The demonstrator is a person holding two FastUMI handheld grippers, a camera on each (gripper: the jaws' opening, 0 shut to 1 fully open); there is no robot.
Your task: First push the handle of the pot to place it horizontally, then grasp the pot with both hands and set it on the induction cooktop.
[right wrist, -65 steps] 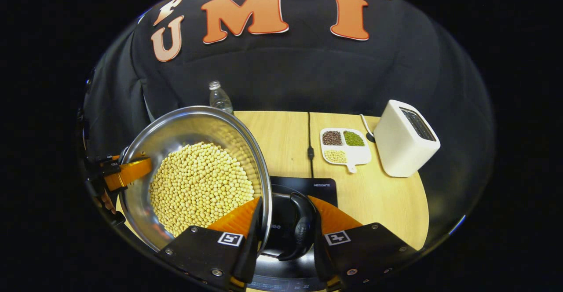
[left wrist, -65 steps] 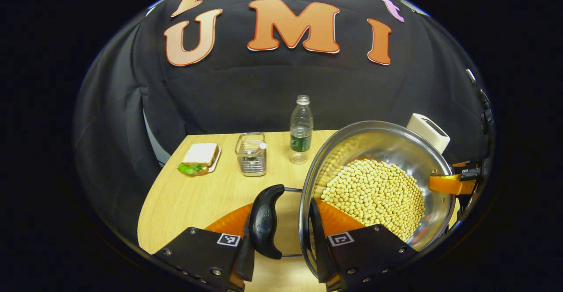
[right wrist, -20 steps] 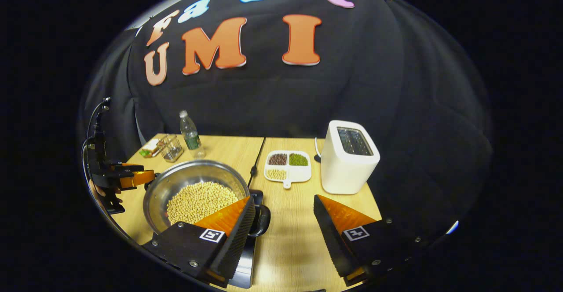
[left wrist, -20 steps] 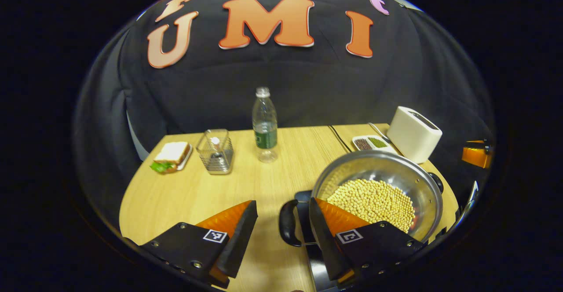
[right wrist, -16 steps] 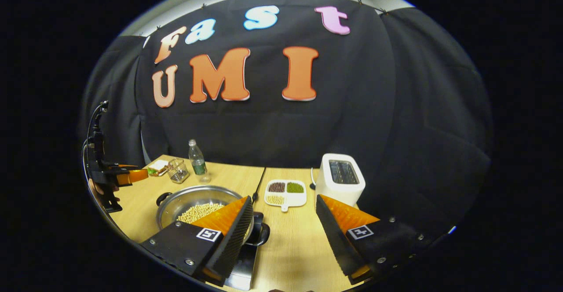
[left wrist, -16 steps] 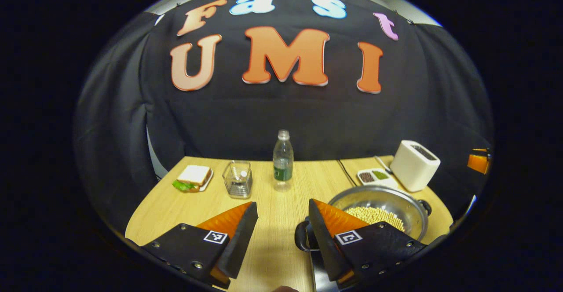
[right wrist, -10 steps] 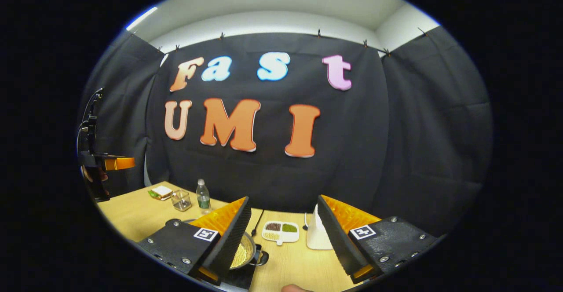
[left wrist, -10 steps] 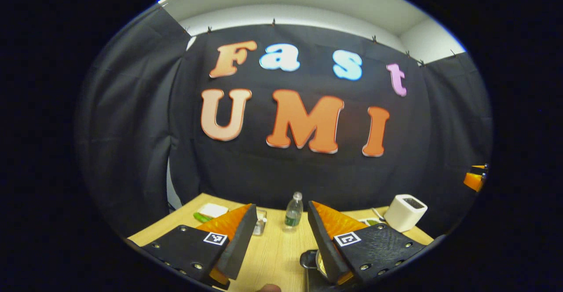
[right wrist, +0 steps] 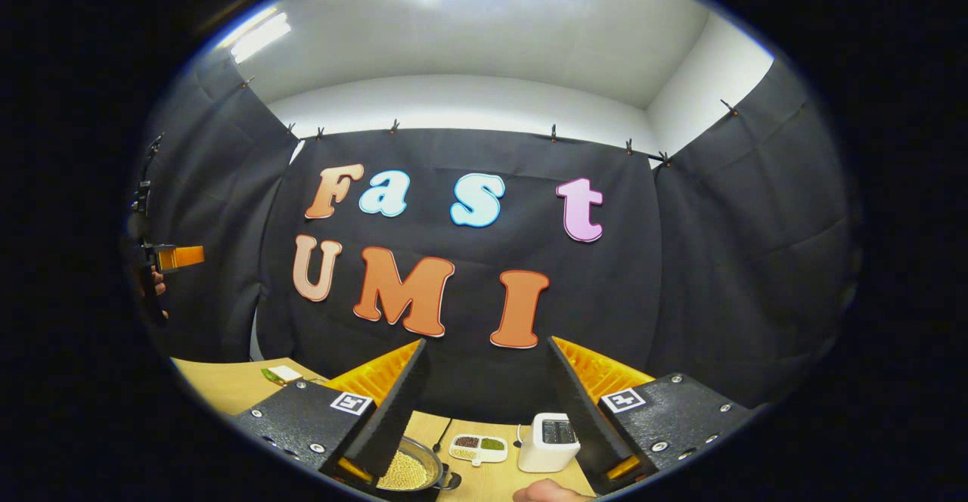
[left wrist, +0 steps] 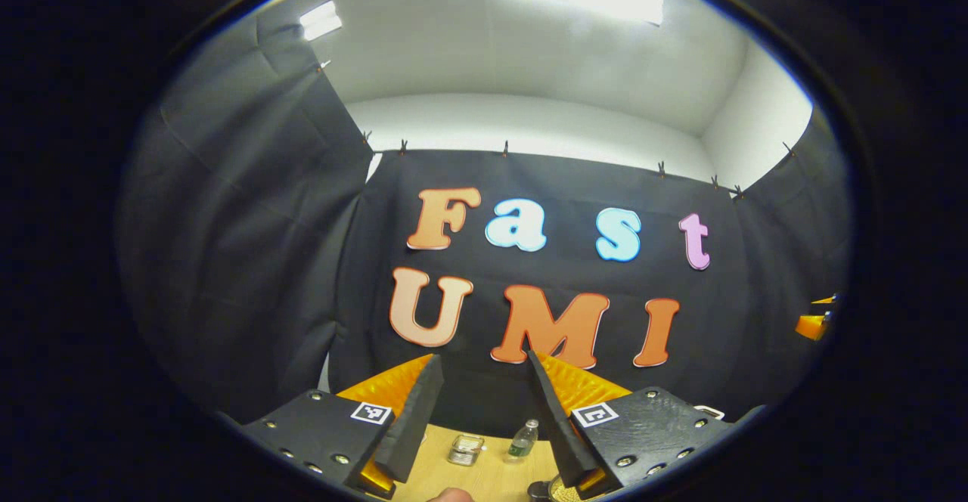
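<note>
The steel pot [right wrist: 408, 472] full of pale beans stands low on the wooden table [right wrist: 212, 382], with a black side handle [right wrist: 452, 479] pointing right. What it rests on is hidden by my finger. My right gripper [right wrist: 486, 343] is open, high above the pot and aimed at the cloth wall. My left gripper [left wrist: 481, 357] is also open and empty, raised well above the table [left wrist: 476, 479]. A sliver of the pot [left wrist: 563, 493] shows beside its right finger. The left gripper [right wrist: 170, 258] also shows at the far left edge, and the right gripper [left wrist: 817, 322] at the far right edge.
A water bottle [left wrist: 523, 440] and a clear container [left wrist: 465, 449] stand at the back of the table. A white toaster [right wrist: 550, 441] and a divided dish of beans [right wrist: 479, 447] sit right of the pot. A sandwich [right wrist: 282, 373] lies far left. A hand [right wrist: 544, 493] shows at the bottom.
Both grippers, earlier shut on the pot's handles, let go with the pot down on the cooktop. Since then they have risen and tilted up, so the table has dropped to the bottom.
</note>
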